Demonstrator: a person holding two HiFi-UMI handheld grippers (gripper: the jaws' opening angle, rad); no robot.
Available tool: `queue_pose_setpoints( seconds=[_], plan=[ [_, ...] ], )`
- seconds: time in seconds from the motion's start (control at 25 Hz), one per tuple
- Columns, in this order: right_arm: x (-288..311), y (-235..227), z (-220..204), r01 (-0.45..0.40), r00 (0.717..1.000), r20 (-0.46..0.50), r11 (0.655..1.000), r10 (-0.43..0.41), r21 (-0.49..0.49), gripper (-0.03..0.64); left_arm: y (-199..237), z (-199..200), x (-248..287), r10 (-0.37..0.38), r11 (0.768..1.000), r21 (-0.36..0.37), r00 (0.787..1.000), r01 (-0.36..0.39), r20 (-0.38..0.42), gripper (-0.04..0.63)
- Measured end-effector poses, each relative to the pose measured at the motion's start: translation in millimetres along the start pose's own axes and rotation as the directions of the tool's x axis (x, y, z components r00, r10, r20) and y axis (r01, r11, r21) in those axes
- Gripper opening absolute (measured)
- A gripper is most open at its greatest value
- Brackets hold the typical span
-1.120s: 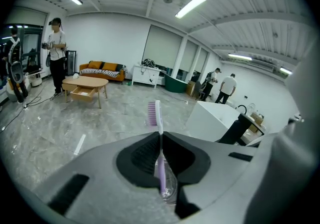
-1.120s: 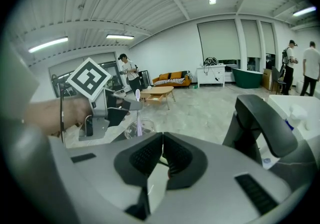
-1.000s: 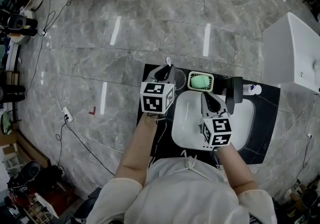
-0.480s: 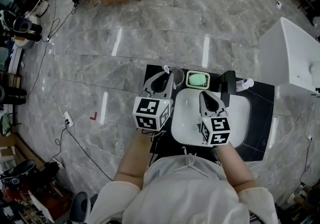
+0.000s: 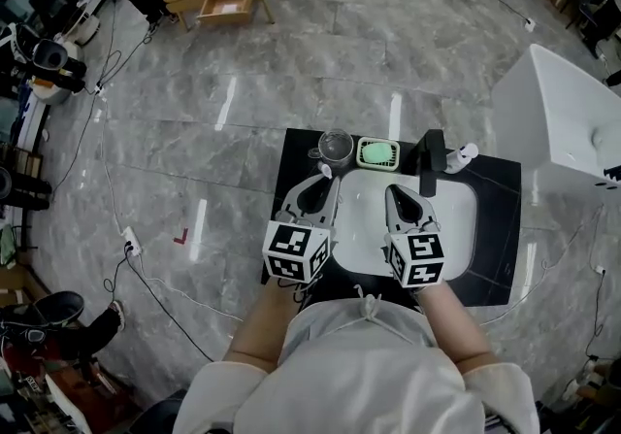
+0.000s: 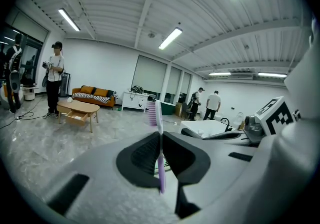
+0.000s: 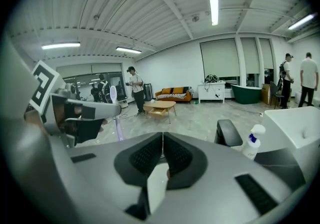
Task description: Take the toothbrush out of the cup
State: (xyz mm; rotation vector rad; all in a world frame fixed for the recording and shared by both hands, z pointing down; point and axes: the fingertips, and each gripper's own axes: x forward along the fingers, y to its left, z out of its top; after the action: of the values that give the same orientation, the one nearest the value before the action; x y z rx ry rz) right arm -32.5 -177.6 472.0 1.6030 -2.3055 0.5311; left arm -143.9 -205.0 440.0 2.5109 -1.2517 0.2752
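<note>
A purple toothbrush stands upright between the pads of my left gripper, which is shut on its handle, bristles up. In the head view the left gripper hovers over the black mat, a little nearer me than the clear glass cup. The brush head is outside the cup, which holds nothing I can see. My right gripper hangs over the white basin, shut with nothing in it. From the right gripper view, its pads meet and the toothbrush shows at the left.
A green soap dish, a black faucet and a white spray bottle line the basin's far edge. A white tub stands to the right. Grey tiled floor surrounds the mat; people stand far off in the room.
My left gripper has drawn back toward me with the toothbrush, away from the cup, which now stands uncovered. The right gripper has stayed over the basin.
</note>
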Motion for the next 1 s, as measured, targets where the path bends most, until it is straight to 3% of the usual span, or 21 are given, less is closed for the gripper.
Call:
queue_pose_setpoints(
  seconds=[0.4, 1.0],
  plan=[
    [-28, 11, -5, -0.002, 1.0, 0.018, 1.0, 0.002, -0.026, 0.026, -26, -25, -27, -0.009, 1.0, -0.025, 1.0, 0.009, -0.018, 0.032],
    [-38, 10, -5, 0.013, 1.0, 0.029, 0.998, -0.011, -0.063, 0.026, -47, -27, -24, -0.051, 0.999, 0.013, 0.998, 0.051, -0.027, 0.032]
  ],
)
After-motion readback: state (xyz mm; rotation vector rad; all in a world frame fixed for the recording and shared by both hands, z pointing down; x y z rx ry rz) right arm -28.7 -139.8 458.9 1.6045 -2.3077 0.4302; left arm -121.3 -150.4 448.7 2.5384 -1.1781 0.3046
